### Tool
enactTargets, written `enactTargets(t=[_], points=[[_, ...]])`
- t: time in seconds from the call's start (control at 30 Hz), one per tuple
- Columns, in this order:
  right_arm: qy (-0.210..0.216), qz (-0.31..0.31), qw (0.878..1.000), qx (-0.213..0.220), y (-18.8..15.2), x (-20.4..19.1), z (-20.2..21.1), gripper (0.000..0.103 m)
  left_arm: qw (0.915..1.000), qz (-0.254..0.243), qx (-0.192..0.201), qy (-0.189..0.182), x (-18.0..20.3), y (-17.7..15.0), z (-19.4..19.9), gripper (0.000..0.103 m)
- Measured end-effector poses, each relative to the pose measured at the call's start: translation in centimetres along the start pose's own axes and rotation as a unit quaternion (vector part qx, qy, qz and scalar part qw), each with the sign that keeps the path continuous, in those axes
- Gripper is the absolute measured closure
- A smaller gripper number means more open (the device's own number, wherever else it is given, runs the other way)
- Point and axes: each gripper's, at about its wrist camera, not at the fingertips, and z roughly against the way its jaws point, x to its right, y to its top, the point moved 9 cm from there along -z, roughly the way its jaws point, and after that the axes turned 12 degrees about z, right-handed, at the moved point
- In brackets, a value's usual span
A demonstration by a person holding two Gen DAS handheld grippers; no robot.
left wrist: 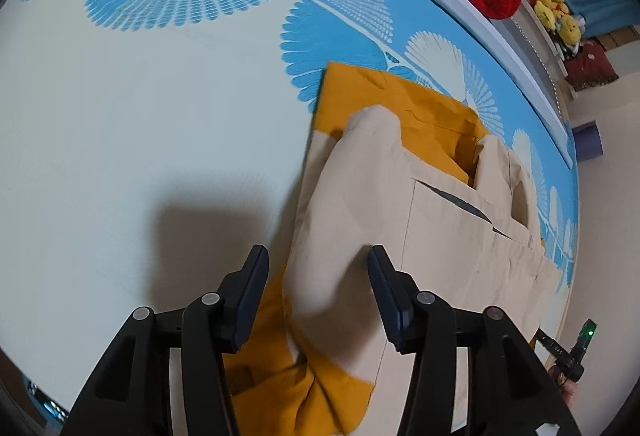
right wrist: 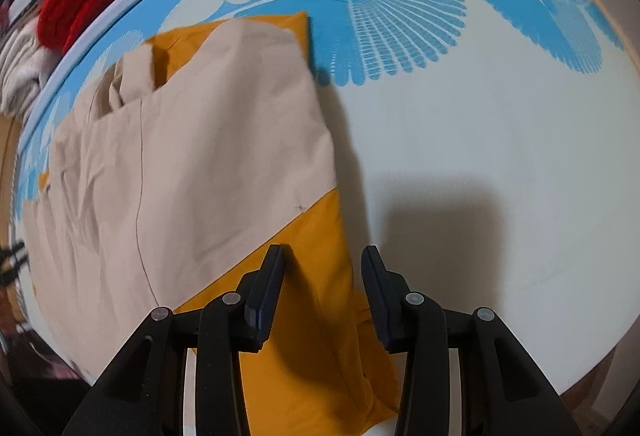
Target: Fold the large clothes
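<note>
Bed (left wrist: 120, 123) with cream sheet, blue fan print, beige-and-mustard garment (left wrist: 440, 236) lying flat near its edge

Bright indoor light, soft dark shadows on the bedsheet (left wrist: 120, 115), blurred fisheye-bent edges.

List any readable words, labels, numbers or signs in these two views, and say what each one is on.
No text reads clearly in either view.
Small pale marks on the black device with the green light: too small and blurred to read.
The beige and mustard garment and blue-patterned bedsheet: no lettering visible.
</note>
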Motion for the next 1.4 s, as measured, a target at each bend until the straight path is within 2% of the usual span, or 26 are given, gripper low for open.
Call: enactTargets(t=[0.07, 0.1, 0.13, 0.23, 0.3, 0.37, 0.4, 0.47, 0.53, 0.63, 0.7, 0.77, 0.9, 0.97, 1.03, 1.07, 1.1, 1.13, 1.17, 1.27, 1.33, 1.37, 1.4], points=[[-0.001, 0.016, 1.0, 0.003, 0.1, -0.6, 0.2, 0.092, 0.9998, -0.017, -0.005, 0.002, 0.3, 0.1, -0.7, 0.06], [-0.003, 0.023, 1.0, 0.015, 0.5, -1.0, 0.9, 0.096, 0.9996, -0.027, -0.009, 0.0, 0.5, 0.1, -0.9, 0.074], [-0.002, 0.027, 0.999, 0.027, 0.8, -1.3, 1.5, 0.098, 0.9993, -0.036, -0.01, 0.003, 0.5, 0.2, -1.0, 0.095], [0.018, 0.018, 0.996, 0.088, 2.5, -1.9, 5.0, 0.099, 0.9982, -0.055, 0.014, -0.022, 1.8, 1.0, 0.8, 0.099], [0.03, 0.008, 0.989, 0.145, 4.1, -2.0, 7.8, 0.1, 0.9948, -0.057, 0.064, -0.056, 3.1, 2.6, 4.0, 0.1], [0.025, 0.004, 0.978, 0.206, 6.0, -1.8, 10.5, 0.1, 0.9901, -0.052, 0.103, -0.08, 3.9, 3.7, 6.1, 0.1], [0.022, 0.002, 0.975, 0.219, 6.5, -1.9, 10.9, 0.1, 0.9865, -0.051, 0.13, -0.086, 4.3, 4.5, 7.1, 0.1], [-0.006, 0.001, 0.972, 0.237, 7.8, -1.8, 11.0, 0.1, 0.9828, -0.055, 0.153, -0.088, 4.8, 5.3, 7.6, 0.1], [-0.028, 0.001, 0.972, 0.234, 8.8, -1.7, 9.9, 0.1, 0.9825, -0.064, 0.159, -0.074, 5.4, 6.0, 6.5, 0.1], [-0.047, 0.001, 0.98, 0.195, 10.2, -1.5, 6.7, 0.1, 0.9901, -0.065, 0.123, -0.018, 4.6, 6.5, 2.6, 0.1], [-0.052, -0.001, 0.983, 0.175, 10.4, -1.4, 5.1, 0.1, 0.9914, -0.064, 0.112, 0.019, 3.9, 6.8, 0.4, 0.1], [-0.062, -0.003, 0.982, 0.178, 11.1, -1.7, 4.7, 0.1, 0.9891, -0.067, 0.129, 0.019, 4.3, 7.5, 0.6, 0.1], [-0.083, -0.005, 0.969, 0.231, 12.8, -1.8, 6.8, 0.1, 0.9796, -0.073, 0.187, 0.0, 5.7, 9.2, 2.3, 0.1], [-0.107, -0.002, 0.966, 0.235, 13.4, -1.9, 6.5, 0.1, 0.9784, -0.066, 0.195, 0.015, 5.4, 9.8, 1.7, 0.094], [-0.123, -0.001, 0.971, 0.203, 13.4, -1.8, 4.5, 0.1, 0.9839, -0.058, 0.163, 0.042, 4.3, 9.8, -0.5, 0.09], [-0.13, 0.0, 0.977, 0.17, 13.1, -1.6, 2.7, 0.099, 0.9891, -0.052, 0.127, 0.053, 3.6, 9.4, -1.9, 0.087], [-0.131, 0.002, 0.98, 0.149, 12.9, -1.5, 1.6, 0.093, 0.9904, -0.051, 0.115, 0.058, 3.3, 9.2, -2.3, 0.086], [-0.138, 0.005, 0.983, 0.122, 12.4, -1.3, 0.4, 0.091, 0.9898, -0.053, 0.116, 0.062, 3.2, 9.1, -2.0, 0.086], [-0.149, 0.008, 0.984, 0.101, 12.0, -1.0, -0.5, 0.09, 0.9889, -0.056, 0.122, 0.062, 3.3, 9.2, -1.3, 0.086], [-0.137, 0.017, 0.985, 0.104, 11.5, -1.3, -0.2, 0.085, 0.9866, -0.083, 0.139, 0.019, 4.5, 8.6, 1.6, 0.073], [-0.125, 0.033, 0.987, 0.093, 10.8, -1.6, -0.4, 0.071, 0.9864, -0.116, 0.115, -0.016, 5.6, 7.2, 2.1, 0.071], [-0.122, 0.037, 0.988, 0.083, 10.3, -1.6, -0.7, 0.061, 0.9861, -0.136, 0.09, -0.029, 6.0, 6.0, 1.6, 0.071], [-0.121, 0.042, 0.99, 0.062, 9.4, -1.8, -1.2, 0.06, 0.9854, -0.155, 0.058, -0.04, 6.4, 4.6, 0.8, 0.071]])
